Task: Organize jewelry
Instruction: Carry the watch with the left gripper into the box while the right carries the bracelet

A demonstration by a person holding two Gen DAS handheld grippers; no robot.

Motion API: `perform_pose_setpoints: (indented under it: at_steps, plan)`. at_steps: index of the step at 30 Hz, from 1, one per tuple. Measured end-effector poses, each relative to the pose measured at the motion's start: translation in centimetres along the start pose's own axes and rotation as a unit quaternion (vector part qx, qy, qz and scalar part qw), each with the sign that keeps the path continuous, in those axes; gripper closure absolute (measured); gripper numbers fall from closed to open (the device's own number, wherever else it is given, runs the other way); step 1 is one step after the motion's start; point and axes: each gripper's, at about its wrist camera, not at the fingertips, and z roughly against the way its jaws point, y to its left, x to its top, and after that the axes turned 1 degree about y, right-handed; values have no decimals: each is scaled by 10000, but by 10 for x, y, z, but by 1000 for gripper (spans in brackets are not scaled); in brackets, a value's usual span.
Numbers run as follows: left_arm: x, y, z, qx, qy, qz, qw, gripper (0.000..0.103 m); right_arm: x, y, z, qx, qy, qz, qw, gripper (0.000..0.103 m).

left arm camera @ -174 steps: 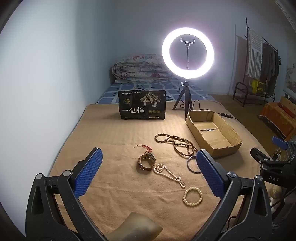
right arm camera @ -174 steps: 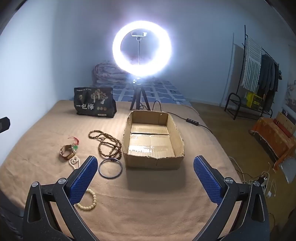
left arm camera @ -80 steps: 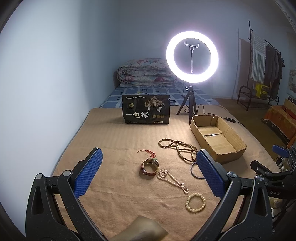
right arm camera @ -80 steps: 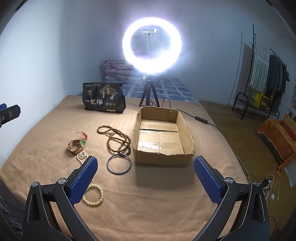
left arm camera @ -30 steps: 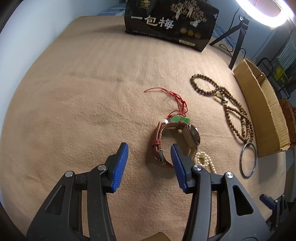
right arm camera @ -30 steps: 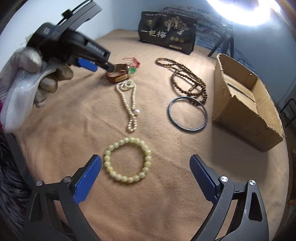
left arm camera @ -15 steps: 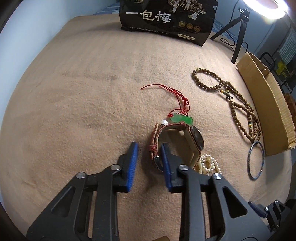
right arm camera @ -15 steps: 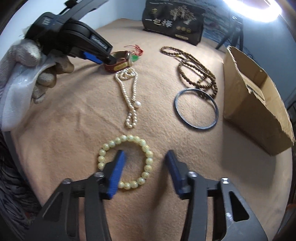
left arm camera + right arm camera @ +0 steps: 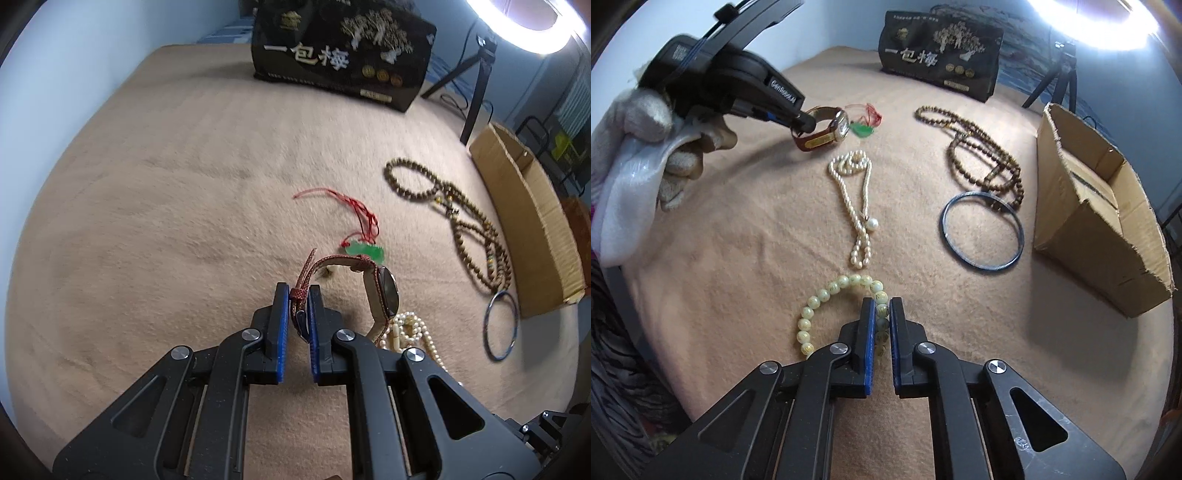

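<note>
Both tongs just closed: left gripper (image 9: 298,308) pinches my watch (image 9: 384,295) strap, right gripper (image 9: 882,321) the bead bracelet (image 9: 827,295); lifting comes next.

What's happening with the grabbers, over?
Left gripper shut on watch strap. Right gripper shut on bead bracelet. Box empty, path clear.

Matt fuzzy blanket (image 9: 738,258), glossy pearl necklace (image 9: 862,206), rough cardboard box (image 9: 1100,236)
</note>
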Motion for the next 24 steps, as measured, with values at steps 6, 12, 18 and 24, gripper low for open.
perform_pose_setpoints:
  at_steps: [6, 12, 18, 24]
  plan:
    - [6, 0, 21, -70, -293, 54, 9995, 95, 9, -5, 19, 51, -374, -200, 9991, 97]
    - [11, -10, 41, -281, -533, 52, 9982, 95, 21, -26, 43, 18, -815, -533, 9952, 97]
    - [14, -32, 63, -570, -733, -64, 9957, 95, 33, -57, 68, -156, -1274, -898, 9877, 97]
    - [15, -63, 74, -756, -862, -278, 9930, 95, 42, -90, 87, -425, -1584, -1191, 9792, 97]
